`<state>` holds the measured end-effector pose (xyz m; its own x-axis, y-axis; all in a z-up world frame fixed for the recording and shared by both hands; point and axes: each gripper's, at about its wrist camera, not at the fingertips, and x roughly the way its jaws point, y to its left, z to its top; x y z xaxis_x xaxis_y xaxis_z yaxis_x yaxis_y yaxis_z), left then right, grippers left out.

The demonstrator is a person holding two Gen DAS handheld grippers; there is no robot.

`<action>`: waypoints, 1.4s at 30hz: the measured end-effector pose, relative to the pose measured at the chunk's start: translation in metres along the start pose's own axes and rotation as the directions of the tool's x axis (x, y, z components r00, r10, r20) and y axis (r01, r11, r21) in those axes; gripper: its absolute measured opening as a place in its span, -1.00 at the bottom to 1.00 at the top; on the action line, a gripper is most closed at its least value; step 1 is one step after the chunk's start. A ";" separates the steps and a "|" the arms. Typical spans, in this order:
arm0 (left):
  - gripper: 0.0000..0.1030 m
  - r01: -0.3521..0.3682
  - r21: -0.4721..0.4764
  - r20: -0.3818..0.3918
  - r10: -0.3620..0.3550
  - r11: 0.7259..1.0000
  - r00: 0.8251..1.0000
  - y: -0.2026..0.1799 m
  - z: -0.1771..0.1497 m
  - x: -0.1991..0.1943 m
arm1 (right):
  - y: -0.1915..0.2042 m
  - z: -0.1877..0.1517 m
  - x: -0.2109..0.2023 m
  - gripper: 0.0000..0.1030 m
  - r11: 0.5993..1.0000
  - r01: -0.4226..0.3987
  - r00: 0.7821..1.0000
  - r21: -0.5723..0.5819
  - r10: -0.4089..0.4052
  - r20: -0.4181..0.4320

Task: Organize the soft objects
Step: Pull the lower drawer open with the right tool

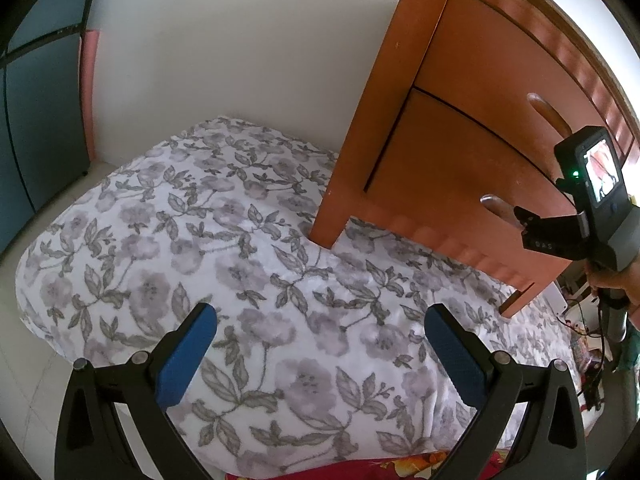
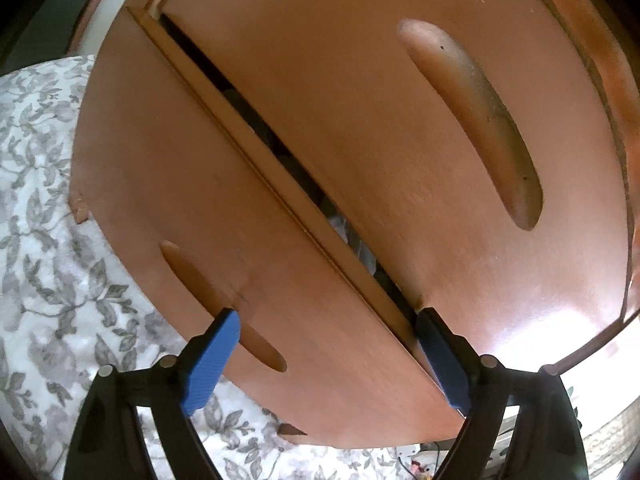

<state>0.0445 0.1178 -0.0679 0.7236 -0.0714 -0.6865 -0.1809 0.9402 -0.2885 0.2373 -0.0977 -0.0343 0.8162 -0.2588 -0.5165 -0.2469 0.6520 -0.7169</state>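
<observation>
We see floral blanket [image 1: 248, 248] spread on floor beneath wooden cabinet [image 1: 460, 128]. Soft, limp, light; pinch edge fold. Left tool [image 1: 320, 352] wide, empty. Right tool [image 2: 328, 356] wide, straddling lower drawer [image 2: 256, 280], not gripping.

**Wooden cabinet crowds the bed; open room lies to its left**

The wooden cabinet [image 1: 460, 128] stands on the floral blanket [image 1: 192, 240] and blocks the right side. Left of it the blanket lies bare up to the white wall [image 1: 240, 60], giving clear passage. The left hand-held gripper [image 1: 320, 344] hovers over that open stretch. The right hand-held gripper [image 2: 328, 356] sits close against the lower drawer front [image 2: 200, 208], jaws wide; only a narrow dark gap [image 2: 280, 140] separates the two drawers.
</observation>
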 end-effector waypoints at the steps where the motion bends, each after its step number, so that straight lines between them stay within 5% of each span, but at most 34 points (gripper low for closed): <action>1: 1.00 0.003 -0.003 -0.001 -0.003 1.000 1.000 0.000 0.000 0.000 | -0.001 0.000 -0.002 0.77 1.000 -0.007 1.000 -0.001 0.007 -0.003; 18: 1.00 0.020 0.001 0.034 -0.020 1.000 0.999 -0.001 0.004 -0.014 | -0.010 -0.005 -0.031 0.76 0.992 -0.113 0.992 -0.060 0.110 -0.061; 33: 1.00 0.014 0.000 0.026 -0.014 1.000 1.000 0.000 0.004 -0.012 | -0.007 0.004 -0.010 0.77 0.976 -0.178 0.978 -0.123 0.162 -0.129; 39: 1.00 0.023 0.000 0.029 -0.023 1.000 0.999 -0.002 0.002 -0.015 | -0.001 0.000 -0.039 0.80 0.958 -0.245 0.967 -0.150 0.230 -0.111; 40: 1.00 0.024 0.002 0.030 -0.025 1.000 0.999 -0.002 0.002 -0.017 | 0.003 -0.002 -0.043 0.65 0.942 -0.297 0.952 -0.156 0.280 -0.122; 41: 1.00 0.026 0.003 0.031 -0.026 1.000 0.999 -0.002 0.002 -0.018 | 0.006 -0.005 -0.042 0.47 0.884 -0.458 0.883 -0.100 0.438 -0.169; 42: 1.00 0.028 0.005 0.032 -0.028 1.000 0.999 -0.002 0.002 -0.019 | 0.011 -0.009 -0.040 0.28 0.871 -0.488 0.863 -0.067 0.469 -0.188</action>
<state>0.0327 0.1180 -0.0527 0.7495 -0.0872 -0.6563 -0.1573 0.9395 -0.3044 0.1976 -0.0862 -0.0259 0.4906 -0.0514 -0.8699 -0.6478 0.6461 -0.4035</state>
